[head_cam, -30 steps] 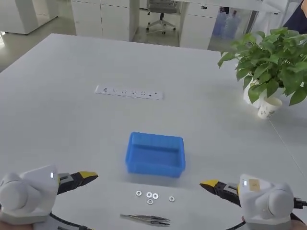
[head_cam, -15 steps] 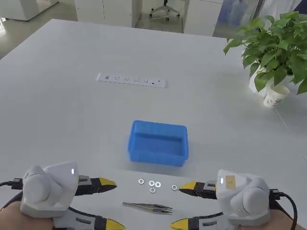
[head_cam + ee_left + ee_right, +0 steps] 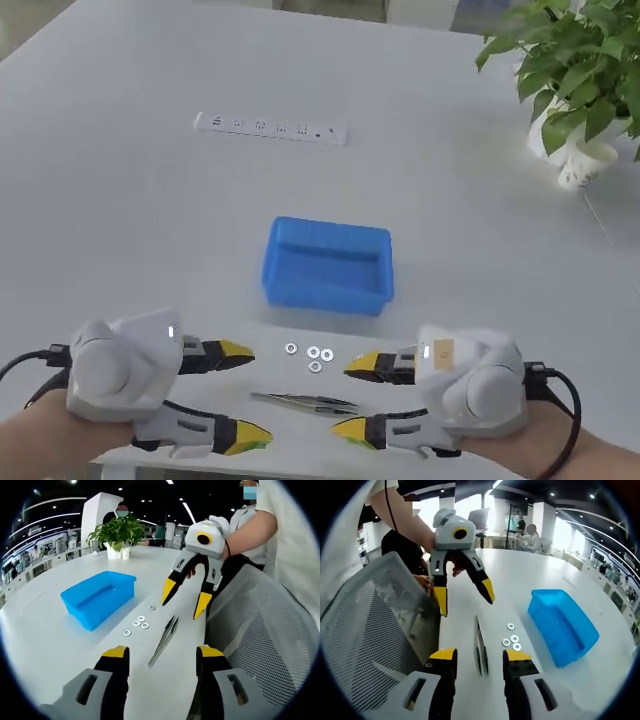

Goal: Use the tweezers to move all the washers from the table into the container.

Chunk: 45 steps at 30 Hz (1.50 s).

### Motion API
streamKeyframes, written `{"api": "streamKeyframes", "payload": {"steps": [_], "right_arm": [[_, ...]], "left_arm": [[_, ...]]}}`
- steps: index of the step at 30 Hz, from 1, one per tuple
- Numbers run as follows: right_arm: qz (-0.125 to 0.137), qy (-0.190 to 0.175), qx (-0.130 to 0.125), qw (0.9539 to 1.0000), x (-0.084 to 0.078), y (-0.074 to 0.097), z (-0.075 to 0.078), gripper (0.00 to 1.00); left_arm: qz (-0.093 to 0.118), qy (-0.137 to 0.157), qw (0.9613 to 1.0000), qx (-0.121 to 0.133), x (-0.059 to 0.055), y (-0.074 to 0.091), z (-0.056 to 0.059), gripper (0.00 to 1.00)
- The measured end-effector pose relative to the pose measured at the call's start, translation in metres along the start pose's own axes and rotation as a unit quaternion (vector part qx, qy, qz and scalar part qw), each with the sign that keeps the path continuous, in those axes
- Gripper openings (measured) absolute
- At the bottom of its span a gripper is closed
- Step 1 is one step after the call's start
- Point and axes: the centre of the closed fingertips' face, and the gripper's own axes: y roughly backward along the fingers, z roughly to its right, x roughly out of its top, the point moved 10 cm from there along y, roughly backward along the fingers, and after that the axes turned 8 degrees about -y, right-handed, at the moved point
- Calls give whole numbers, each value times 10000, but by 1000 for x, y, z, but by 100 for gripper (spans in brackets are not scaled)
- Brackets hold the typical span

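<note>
At the lower centre of the head view, slim metal tweezers (image 3: 305, 402) are lying on the white table (image 3: 120, 220) between the left gripper (image 3: 256, 392) and right gripper (image 3: 345, 398), both gaping wide and grasping nothing, while four small silver washers (image 3: 313, 352) are sitting just above them, below the blue rectangular plastic container (image 3: 328, 265).

Cropped by top and right edges of head view: potted plant (image 3: 585, 70). Too small to read: socket markings on power strip (image 3: 270, 127). Cropped at bottom edge: forearms behind left gripper (image 3: 259, 392) and right gripper (image 3: 342, 398). Partly hidden behind own near wall in left gripper view: floor of container (image 3: 95, 604). Too small to judge thickness: washers (image 3: 313, 352).
</note>
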Motion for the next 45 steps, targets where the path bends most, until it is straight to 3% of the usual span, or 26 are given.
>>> {"api": "streamKeyframes", "payload": {"steps": [3,8,20,37,45], "right_arm": [[-37,-17,22,10000,-2,-4,2,36],[-77,-9,57,10000,-4,-7,5,34],[-104,-23,113,9999,-8,-16,10,31],[-243,34,201,9995,-14,-26,8,28],[-259,59,207,9994,-14,-27,10,26]], "left_arm": [[22,-8,10000,-35,-1,-2,-1,48],[52,3,10000,0,-2,-8,-4,48],[-63,-68,9998,-190,-6,-20,-6,46],[-163,-172,9992,-320,-11,-25,-9,32],[-108,-224,9993,-277,-12,-25,-12,26]]}}
